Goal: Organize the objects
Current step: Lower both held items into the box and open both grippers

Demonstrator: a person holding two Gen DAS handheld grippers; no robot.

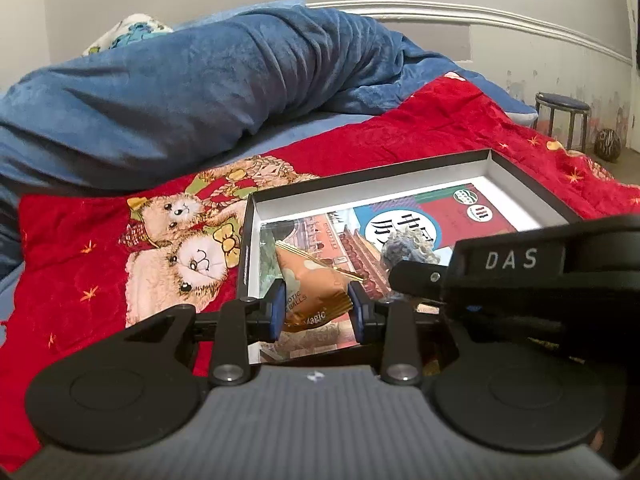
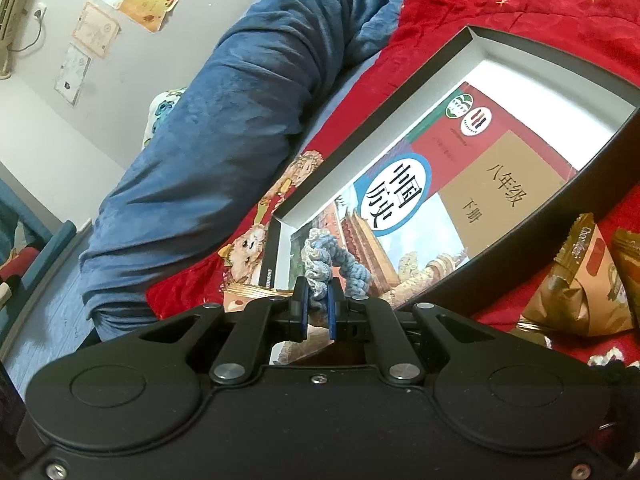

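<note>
nearest the left wrist camera, the left gripper (image 1: 317, 310) is seen with its blue pads pressed on either side of an orange snack packet (image 1: 316, 288), which is pinched at its lower end and held over the near edge of a shallow black box (image 1: 370, 168) with white inner walls. inside the box a textbook (image 1: 404, 226) is laid flat, its cover printed with a red palace and a blue circle of characters. a blue-grey scrunchie (image 1: 408, 246) is seen above the book, just right of the packet, and it is met from the right by the black body of the right gripper, marked "das". the box is set on a red blanket (image 1: 440, 128) printed with teddy bears, with a rolled blue blanket (image 1: 200, 80) behind it. a stool (image 1: 564, 118) and a ball (image 1: 607, 143) are seen on the floor at far right.

closest to the right wrist camera, the right gripper (image 2: 318, 310) is seen with its jaws pressed nearly together on the scrunchie (image 2: 324, 262), which is pinched at one end while its loop is left hanging over the book's (image 2: 460, 184) lower corner inside the box (image 2: 384, 112). two brown wrapped snack packets (image 2: 580, 280) are laid on the red blanket (image 2: 500, 0) outside the box, just beside its right wall. papers (image 2: 96, 32) are fixed to the wall at upper left.
</note>
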